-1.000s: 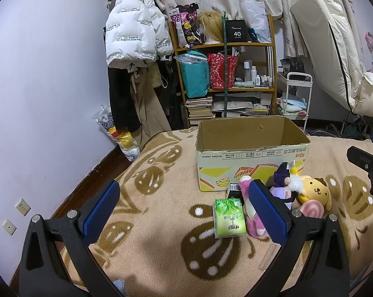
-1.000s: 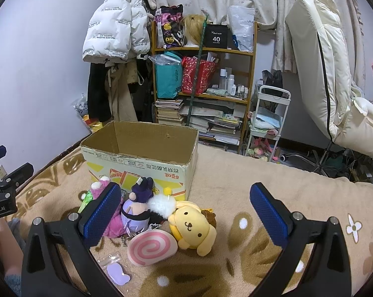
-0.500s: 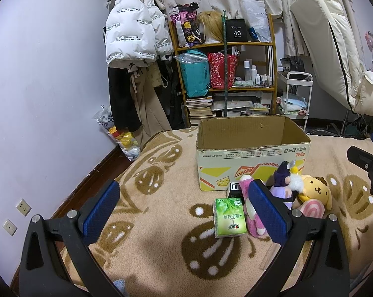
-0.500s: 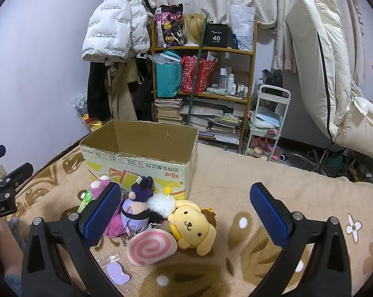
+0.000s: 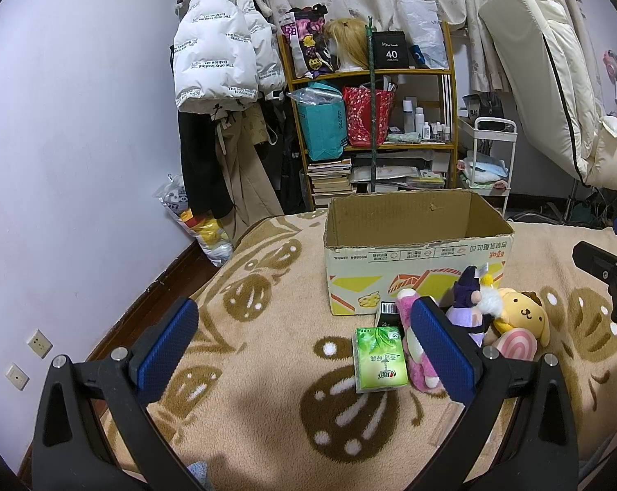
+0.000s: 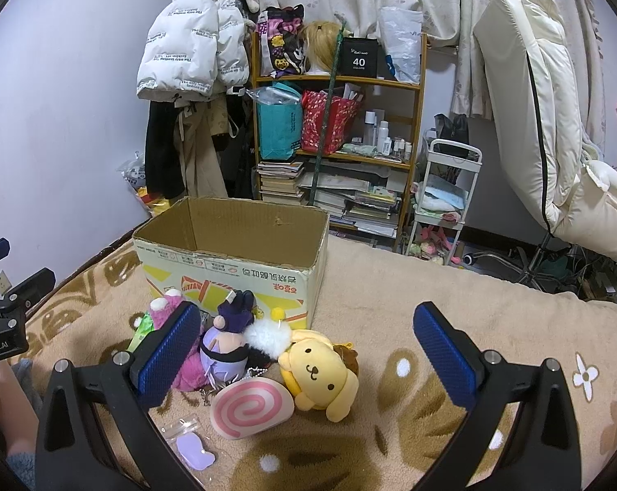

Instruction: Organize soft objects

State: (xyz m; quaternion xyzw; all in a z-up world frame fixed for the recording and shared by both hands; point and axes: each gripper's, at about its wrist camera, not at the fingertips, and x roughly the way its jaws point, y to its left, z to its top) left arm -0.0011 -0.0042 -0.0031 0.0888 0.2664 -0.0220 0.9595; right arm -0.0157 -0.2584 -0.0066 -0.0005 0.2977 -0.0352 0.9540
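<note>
An open cardboard box [image 5: 416, 253] [image 6: 234, 253] stands on a patterned beige blanket. In front of it lie a yellow dog plush [image 6: 320, 372] [image 5: 521, 315], a purple plush [image 6: 228, 339] [image 5: 466, 298], a pink plush [image 6: 187, 368] [image 5: 416, 360], a pink swirl cushion [image 6: 251, 407] [image 5: 515, 343] and a green tissue pack [image 5: 380, 358]. My left gripper [image 5: 308, 352] is open and empty, left of the pile. My right gripper [image 6: 308, 354] is open and empty, above the yellow plush.
A small clear bag with a purple item [image 6: 191, 444] lies near the swirl cushion. Behind the bed are a cluttered shelf [image 6: 337, 131], a white cart [image 6: 443, 200], hanging coats [image 5: 222, 82] and a cream chair [image 6: 554, 122].
</note>
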